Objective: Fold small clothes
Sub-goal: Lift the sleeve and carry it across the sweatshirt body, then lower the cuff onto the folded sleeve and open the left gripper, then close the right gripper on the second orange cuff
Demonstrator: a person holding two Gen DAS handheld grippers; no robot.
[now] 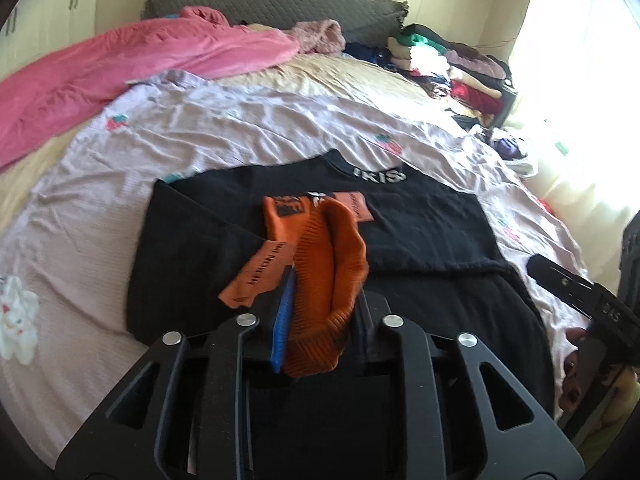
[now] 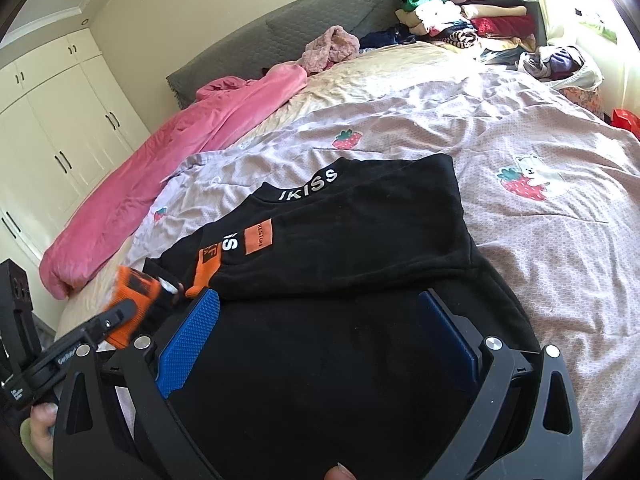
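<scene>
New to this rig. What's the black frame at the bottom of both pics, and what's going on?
There is no robot. A person holds a two-finger gripper in each hand, each with a fisheye camera looking along its fingers; the black frames are those grippers.

In the left wrist view, the left gripper has its jaws shut on the orange ribbed cuff of a black sweatshirt lying on a bed sheet printed with strawberries.

In the right wrist view, the right gripper hangs open over the same sweatshirt, holding nothing. A pink blanket and stacked clothes lie farther back.
</scene>
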